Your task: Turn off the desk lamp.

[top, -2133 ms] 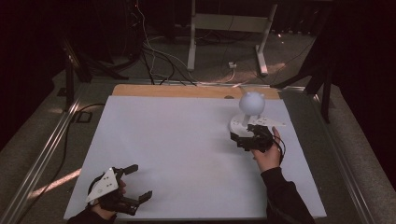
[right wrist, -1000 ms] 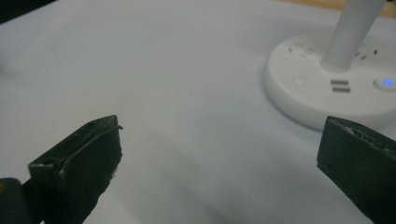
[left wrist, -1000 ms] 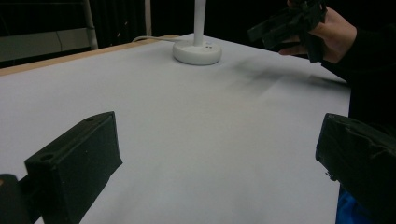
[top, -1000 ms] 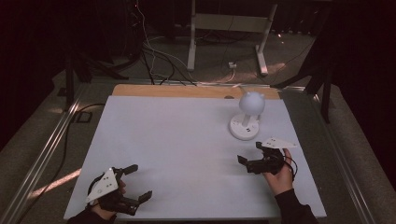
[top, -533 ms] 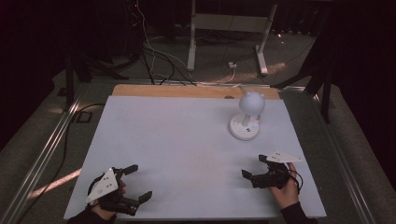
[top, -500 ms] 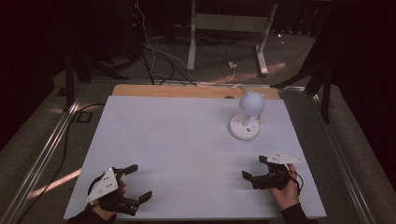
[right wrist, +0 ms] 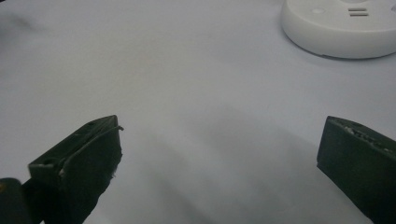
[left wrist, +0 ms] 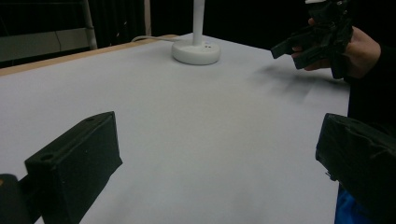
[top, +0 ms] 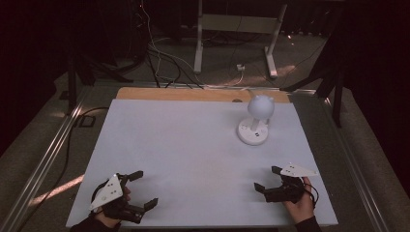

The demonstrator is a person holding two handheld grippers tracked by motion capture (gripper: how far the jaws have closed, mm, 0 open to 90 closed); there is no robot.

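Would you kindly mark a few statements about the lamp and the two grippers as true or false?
1. The white lamp stands upright on the white table. True.
2. The right gripper is shut on the lamp's base. False: it is open, apart from the lamp, near the table's front edge.
3. The left gripper is open and holds nothing. True.
4. The lamp lies between the left gripper's jaws. False: only bare table lies between them.
5. The lamp is nearer the right gripper than the left. True.
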